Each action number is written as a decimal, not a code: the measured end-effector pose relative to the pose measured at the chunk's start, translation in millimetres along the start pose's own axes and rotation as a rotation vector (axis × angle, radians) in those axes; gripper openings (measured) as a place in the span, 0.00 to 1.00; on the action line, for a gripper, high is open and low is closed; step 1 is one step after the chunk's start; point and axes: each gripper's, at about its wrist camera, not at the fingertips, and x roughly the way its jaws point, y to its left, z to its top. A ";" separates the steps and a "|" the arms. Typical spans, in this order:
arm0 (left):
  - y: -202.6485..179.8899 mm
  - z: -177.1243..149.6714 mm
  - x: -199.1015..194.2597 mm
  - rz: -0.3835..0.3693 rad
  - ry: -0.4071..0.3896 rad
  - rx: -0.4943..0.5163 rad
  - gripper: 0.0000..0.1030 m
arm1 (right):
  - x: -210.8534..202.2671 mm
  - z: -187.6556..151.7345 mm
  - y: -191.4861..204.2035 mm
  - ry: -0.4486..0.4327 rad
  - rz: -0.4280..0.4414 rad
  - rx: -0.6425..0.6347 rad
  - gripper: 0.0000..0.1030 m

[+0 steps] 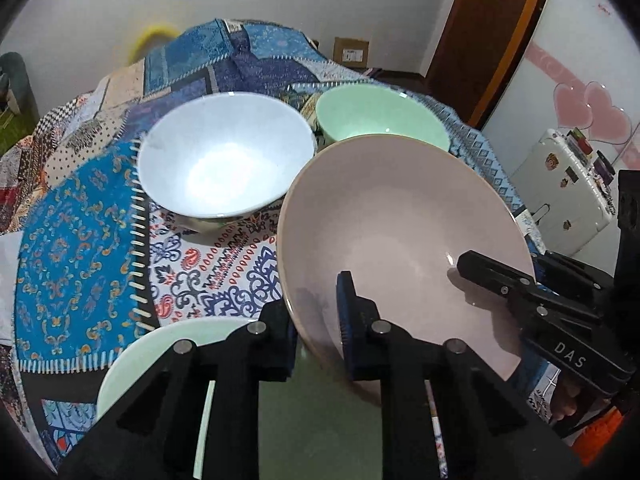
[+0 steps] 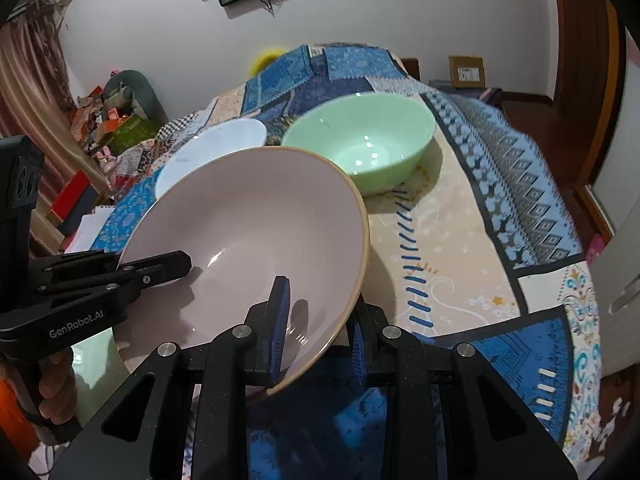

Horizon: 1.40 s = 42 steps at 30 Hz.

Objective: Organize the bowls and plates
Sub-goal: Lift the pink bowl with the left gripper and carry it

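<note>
The pink bowl [image 1: 400, 240] is held above the worktop [image 1: 80, 248], which is covered with a patterned cloth [image 2: 460, 240], and it is tilted between the two claws. The left claw [image 1: 316, 320] is closed on the bowl's rim at one side, with one blue pad inside the bowl and the other outside the wall. The right claw [image 2: 320, 328] is closed in the same way on the opposite side of the rim.

The bowl looks like glazed ceramic, so it is judged to be stiff, rather heavy and easy to break. The glaze is smooth and shiny, and some slipping under the pads must be expected, more so because the bowl is tilted. The thin rim is the only part that can be pinched, and a hold on two opposite sides, as it is seen here, is probably the safest one. The bowl should be kept level and put down softly, because a knock against other dishes may chip it.

The white bowl [image 1: 224, 156] and the green bowl [image 2: 360, 140] stand farther back on the cloth, close to each other. A pale green plate [image 1: 132, 364] lies at the near edge, below the left claw. A white suitcase [image 1: 560, 192] is seen beside the worktop.
</note>
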 end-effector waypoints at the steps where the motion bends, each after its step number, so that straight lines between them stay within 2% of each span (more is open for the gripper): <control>1: 0.2 -0.1 -4.2 -0.001 -0.006 -0.001 0.17 | -4.5 1.0 2.0 -0.007 0.001 -0.004 0.24; 12: 7.8 -9.1 -65.3 0.015 -0.082 -0.018 0.17 | -29.3 8.5 33.9 -0.058 0.016 -0.053 0.24; 19: 25.3 -23.0 -103.9 0.047 -0.121 -0.047 0.17 | -38.8 6.4 64.1 -0.081 0.042 -0.095 0.24; 30: 68.1 -55.4 -151.8 0.104 -0.155 -0.112 0.17 | -38.7 4.7 119.8 -0.092 0.101 -0.169 0.24; 42: 124.0 -92.2 -191.3 0.196 -0.166 -0.181 0.17 | -22.9 -6.0 180.2 -0.062 0.188 -0.247 0.24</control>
